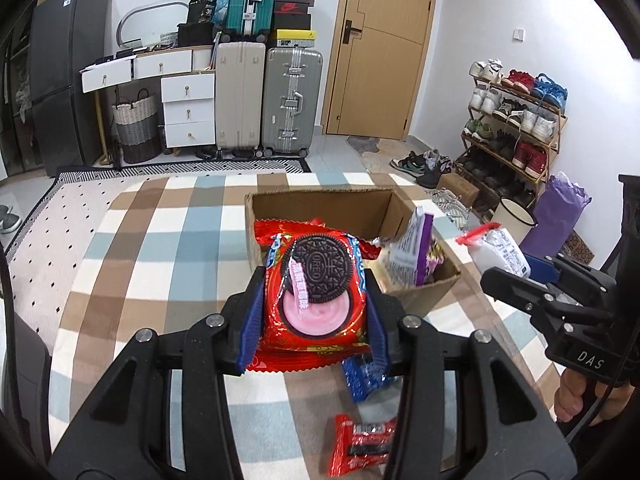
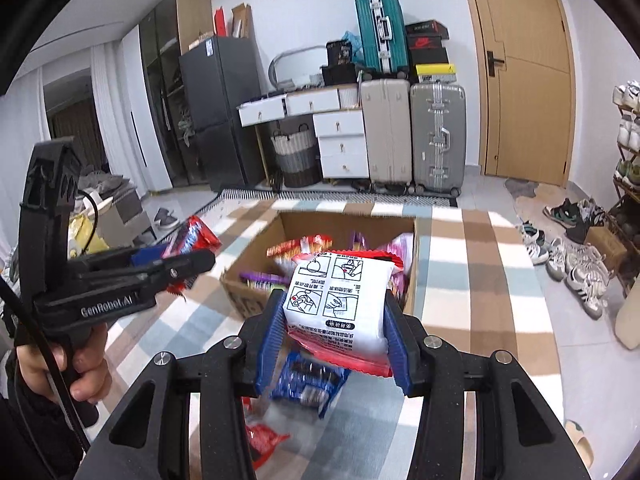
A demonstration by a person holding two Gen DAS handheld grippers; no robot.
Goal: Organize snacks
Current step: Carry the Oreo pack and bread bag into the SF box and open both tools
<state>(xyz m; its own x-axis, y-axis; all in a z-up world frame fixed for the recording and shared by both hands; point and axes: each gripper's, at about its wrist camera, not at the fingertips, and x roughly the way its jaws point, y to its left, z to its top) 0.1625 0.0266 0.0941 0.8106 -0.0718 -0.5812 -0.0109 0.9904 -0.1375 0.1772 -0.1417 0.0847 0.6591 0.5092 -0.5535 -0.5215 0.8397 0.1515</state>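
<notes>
A: What is held nearest the cameras?

B: A red Oreo packet (image 1: 316,300) is clamped between the blue pads of the left gripper (image 1: 314,320), its long axis running away from the camera. A white packet with printed instructions (image 2: 338,300) is pinched the same way in the right gripper (image 2: 336,332). Both sets of jaws are closed on their loads — nothing is carried loose.

A: And what is left below them?

B: On the checked cloth (image 1: 160,240) a blue packet (image 2: 308,380) and a small red packet (image 1: 360,446) are seen lying just under the grippers, not yet picked up.

A: Where is the cardboard box (image 1: 320,204) placed relative to the grippers?

B: Straight ahead of both and lower down, open side up, already partly filled with snacks. From the left wrist view the box is seen just past the Oreo packet's far end; from the right wrist view it sits ahead and slightly left of the white packet.

A: Which hand is nearer?

B: Neither can be called clearly nearer — the two are held side by side. A forward, downward carry is probably all that is needed.
</notes>
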